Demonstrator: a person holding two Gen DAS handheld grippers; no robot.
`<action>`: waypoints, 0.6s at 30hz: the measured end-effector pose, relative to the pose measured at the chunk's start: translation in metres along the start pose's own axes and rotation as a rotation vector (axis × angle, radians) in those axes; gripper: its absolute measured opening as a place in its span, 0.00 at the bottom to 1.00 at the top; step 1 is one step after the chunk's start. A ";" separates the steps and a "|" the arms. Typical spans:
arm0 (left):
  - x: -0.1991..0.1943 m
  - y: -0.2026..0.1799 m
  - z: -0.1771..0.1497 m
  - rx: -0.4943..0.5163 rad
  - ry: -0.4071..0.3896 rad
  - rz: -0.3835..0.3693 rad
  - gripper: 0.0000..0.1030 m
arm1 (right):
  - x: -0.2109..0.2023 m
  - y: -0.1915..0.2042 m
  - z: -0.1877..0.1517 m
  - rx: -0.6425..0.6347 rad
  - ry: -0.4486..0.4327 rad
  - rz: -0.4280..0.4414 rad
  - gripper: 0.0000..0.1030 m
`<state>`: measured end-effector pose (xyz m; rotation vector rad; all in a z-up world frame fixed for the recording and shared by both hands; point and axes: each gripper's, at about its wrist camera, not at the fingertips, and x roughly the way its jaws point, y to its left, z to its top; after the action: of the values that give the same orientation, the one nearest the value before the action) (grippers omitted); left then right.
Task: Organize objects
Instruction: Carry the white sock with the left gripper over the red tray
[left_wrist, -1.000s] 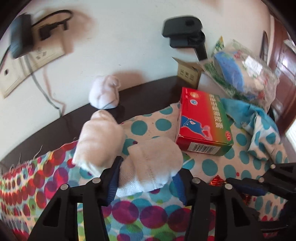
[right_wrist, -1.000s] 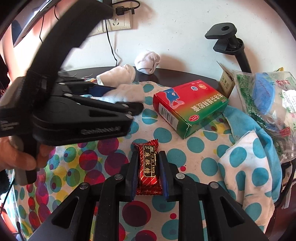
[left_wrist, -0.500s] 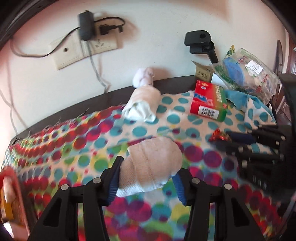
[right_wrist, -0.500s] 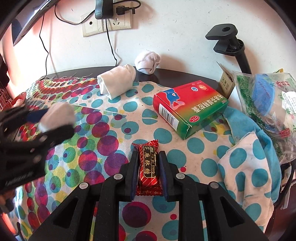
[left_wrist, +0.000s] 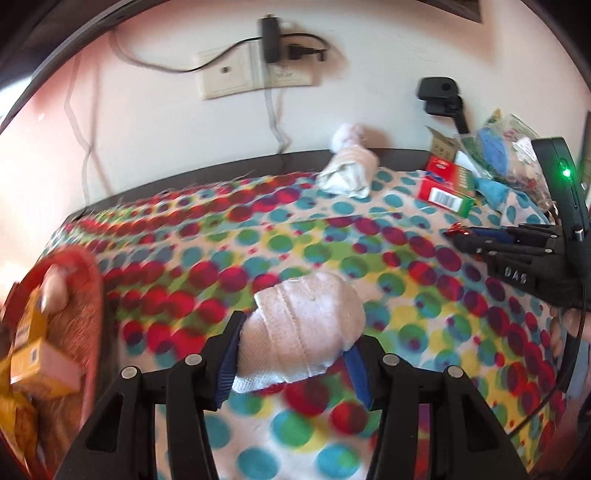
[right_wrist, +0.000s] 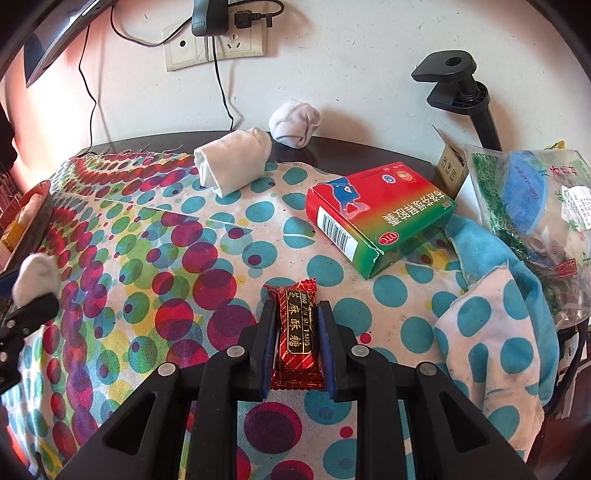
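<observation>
Socks and small packets make up the job, and the rolled sock (left_wrist: 303, 328) sits low in the middle of the left wrist view, clamped between the left tongs (left_wrist: 291, 363) above the dotted cloth (left_wrist: 332, 243). It looks soft and light, so it should squash rather than slip; holding it across the thick middle of the roll, as now, seems the safest hold.

At the far left of that view a red basket (left_wrist: 94, 295) holds yellow boxes (left_wrist: 40, 369), a likely drop place, though that is my guess. Its raised rim stands between the sock and the inside, so the roll would need lifting over it.

In the right wrist view, a second rolled sock (right_wrist: 232, 164) lies in the upper middle on the cloth, with a balled sock (right_wrist: 295, 123) just behind it on the bare dark tabletop (right_wrist: 369, 147). Low in the centre, the right tongs (right_wrist: 295, 339) are closed on a red candy bar (right_wrist: 297, 336), whose glossy wrapper may be slippery, its contents perhaps brittle. Right of it lies a red and green medicine box (right_wrist: 376, 218), stiff and light. At the far right a blue dotted rag (right_wrist: 495, 295) and a plastic bag (right_wrist: 528, 199) crowd the edge.
</observation>
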<state>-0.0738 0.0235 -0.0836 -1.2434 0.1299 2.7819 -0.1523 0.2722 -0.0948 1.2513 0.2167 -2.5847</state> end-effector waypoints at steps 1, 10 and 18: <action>-0.002 0.007 -0.003 -0.024 0.006 -0.004 0.50 | 0.000 0.000 0.000 -0.002 0.000 -0.001 0.21; -0.019 0.057 -0.028 -0.175 0.021 0.012 0.50 | 0.000 0.001 0.000 -0.006 0.000 -0.007 0.21; -0.052 0.087 -0.025 -0.240 -0.041 0.013 0.50 | 0.001 0.001 0.000 -0.014 -0.001 -0.015 0.21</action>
<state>-0.0317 -0.0683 -0.0580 -1.2336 -0.2052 2.9001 -0.1527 0.2711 -0.0955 1.2485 0.2442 -2.5922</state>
